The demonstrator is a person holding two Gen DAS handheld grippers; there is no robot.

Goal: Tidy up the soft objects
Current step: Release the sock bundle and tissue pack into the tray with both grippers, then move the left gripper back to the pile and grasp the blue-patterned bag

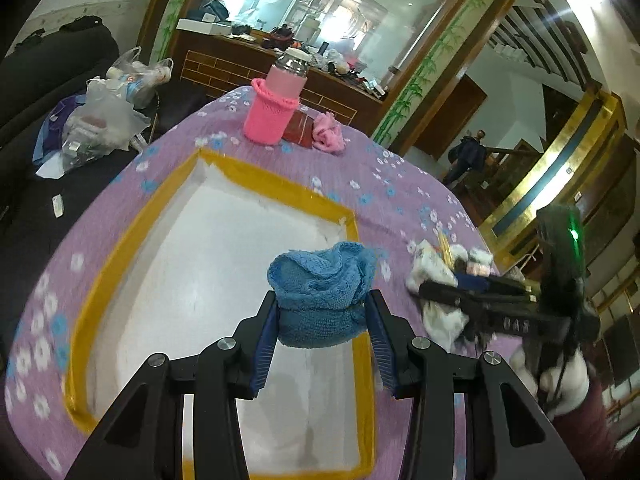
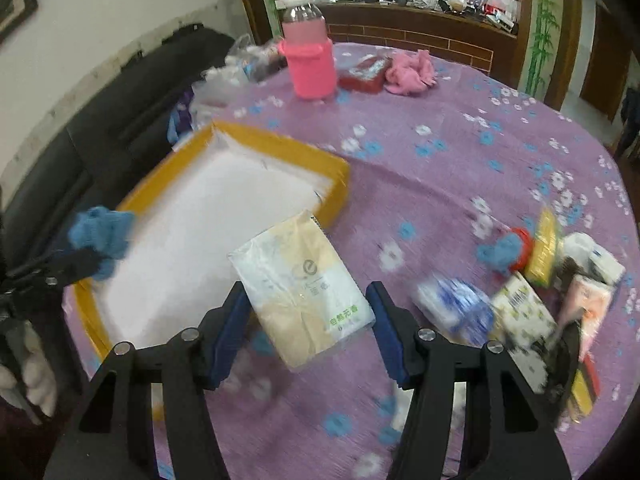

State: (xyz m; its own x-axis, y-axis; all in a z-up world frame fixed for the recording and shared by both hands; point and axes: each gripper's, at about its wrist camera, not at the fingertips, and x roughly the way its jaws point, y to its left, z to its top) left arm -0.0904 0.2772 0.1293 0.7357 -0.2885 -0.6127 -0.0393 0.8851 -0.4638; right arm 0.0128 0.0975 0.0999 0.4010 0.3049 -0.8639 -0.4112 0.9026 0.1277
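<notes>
Blue cloth (image 1: pixel 322 300), bunched, clamped between the jaws of the left gripper (image 1: pixel 323 320) above the near right corner of the yellow-rimmed tray (image 1: pixel 280 192). Tissue pack (image 2: pixel 304 284), tilted, lies between the jaws of the right gripper (image 2: pixel 306 332); whether they pinch it cannot be told. It hangs just right of the tray, over the purple cloth (image 2: pixel 440 160).

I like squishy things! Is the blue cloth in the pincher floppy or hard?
Probably floppy: the blue cloth bulges and folds above the left gripper, whose pads press in its sides. It looks light, since that pinch alone holds it above the white tray. Its looped, towel-like surface likely grips well rather than slipping.
</notes>
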